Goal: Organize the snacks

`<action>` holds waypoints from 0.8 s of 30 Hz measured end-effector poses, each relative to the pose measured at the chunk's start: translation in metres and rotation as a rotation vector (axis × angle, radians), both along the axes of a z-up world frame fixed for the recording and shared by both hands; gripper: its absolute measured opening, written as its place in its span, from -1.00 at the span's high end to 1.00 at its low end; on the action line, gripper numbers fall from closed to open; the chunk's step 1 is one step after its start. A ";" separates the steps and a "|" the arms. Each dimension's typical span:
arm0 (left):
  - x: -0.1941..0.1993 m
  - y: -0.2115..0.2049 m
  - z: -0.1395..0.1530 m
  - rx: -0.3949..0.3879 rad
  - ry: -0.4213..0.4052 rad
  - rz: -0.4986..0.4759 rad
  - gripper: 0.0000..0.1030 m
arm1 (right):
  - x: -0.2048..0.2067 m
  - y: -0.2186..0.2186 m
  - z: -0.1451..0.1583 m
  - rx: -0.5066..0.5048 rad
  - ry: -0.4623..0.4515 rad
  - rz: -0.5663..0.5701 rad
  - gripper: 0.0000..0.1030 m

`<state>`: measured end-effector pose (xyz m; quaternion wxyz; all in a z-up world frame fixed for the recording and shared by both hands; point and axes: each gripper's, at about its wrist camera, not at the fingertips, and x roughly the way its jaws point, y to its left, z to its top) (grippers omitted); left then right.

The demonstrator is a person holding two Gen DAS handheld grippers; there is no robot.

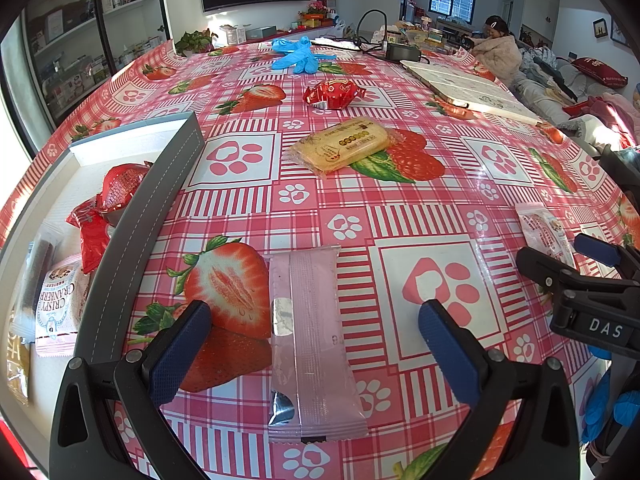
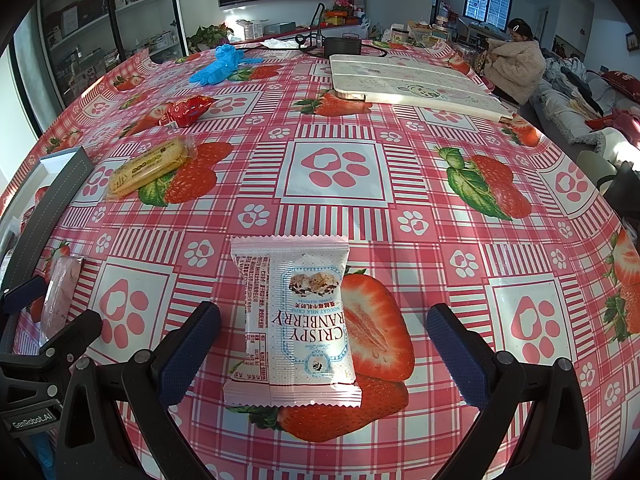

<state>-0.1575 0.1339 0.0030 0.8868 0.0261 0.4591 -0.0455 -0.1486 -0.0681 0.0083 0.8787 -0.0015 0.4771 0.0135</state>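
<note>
Both grippers wide open: left gripper (image 1: 314, 336) over pink wafer packet (image 1: 312, 344), right gripper (image 2: 324, 344) over cranberry nougat packet (image 2: 294, 320).

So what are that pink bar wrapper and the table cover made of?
The pink bar wrapper looks like thin plastic film with a silvery foil lining, showing at its folded seam. The table cover seems glossy vinyl or oilcloth: it shines with window glare.

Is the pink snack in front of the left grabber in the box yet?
Not yet. The pink snack lies flat on the tablecloth, outside the box, between the open left gripper fingers.
</note>
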 end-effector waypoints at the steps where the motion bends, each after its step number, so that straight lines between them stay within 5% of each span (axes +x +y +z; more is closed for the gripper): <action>1: 0.000 0.000 0.000 0.000 0.000 0.000 -1.00 | 0.000 0.000 0.000 0.000 0.000 0.000 -1.00; 18: 0.000 0.000 0.000 0.001 0.004 0.000 -1.00 | 0.000 0.000 0.000 0.000 0.004 0.003 -1.00; 24: 0.008 -0.002 0.003 0.013 0.092 0.021 -1.00 | 0.013 0.000 0.003 -0.003 0.095 0.051 -1.00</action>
